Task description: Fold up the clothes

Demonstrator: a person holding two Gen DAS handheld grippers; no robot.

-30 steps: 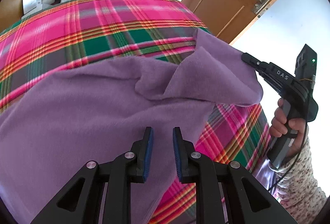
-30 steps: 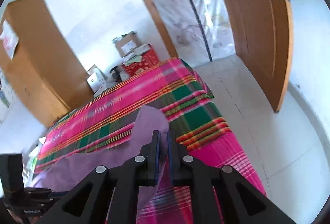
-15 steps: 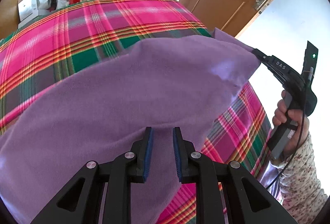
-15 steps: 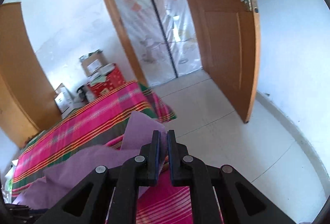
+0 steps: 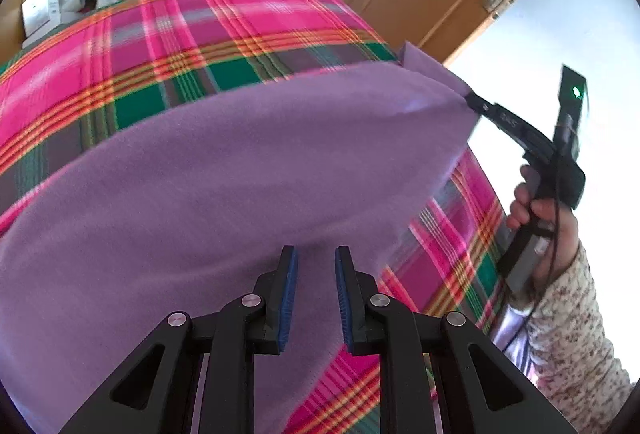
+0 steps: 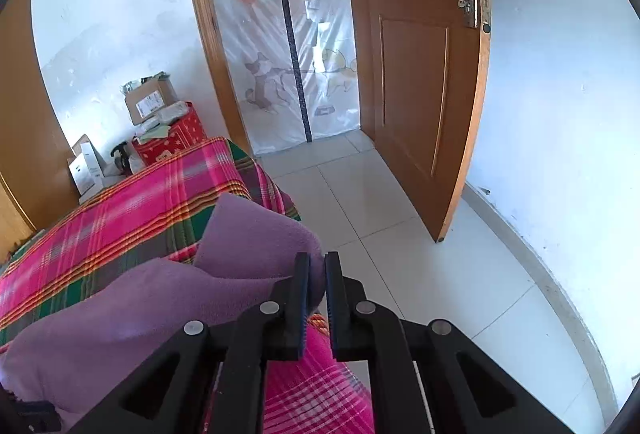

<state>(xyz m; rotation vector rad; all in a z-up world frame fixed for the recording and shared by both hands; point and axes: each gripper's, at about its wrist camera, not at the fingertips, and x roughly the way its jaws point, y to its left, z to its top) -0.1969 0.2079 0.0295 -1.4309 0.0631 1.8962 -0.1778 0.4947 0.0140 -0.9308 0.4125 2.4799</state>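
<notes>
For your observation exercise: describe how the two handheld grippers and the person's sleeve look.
Both the left gripper and the right gripper are matte black with silver pivot screws and blue-padded fingers. Seen from the left, the right one has a pistol grip, a green light and a black cable. The sleeve is pale with a speckled floral print.

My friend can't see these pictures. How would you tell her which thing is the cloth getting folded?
Find the big bed with the pink, green and orange checked cover. Spread over its near end lies the purple cloth, soft and fuzzy. It is the only plain, one-colour thing on the bed, and the right gripper pinches one corner of it, lifted off the bed's edge.
</notes>
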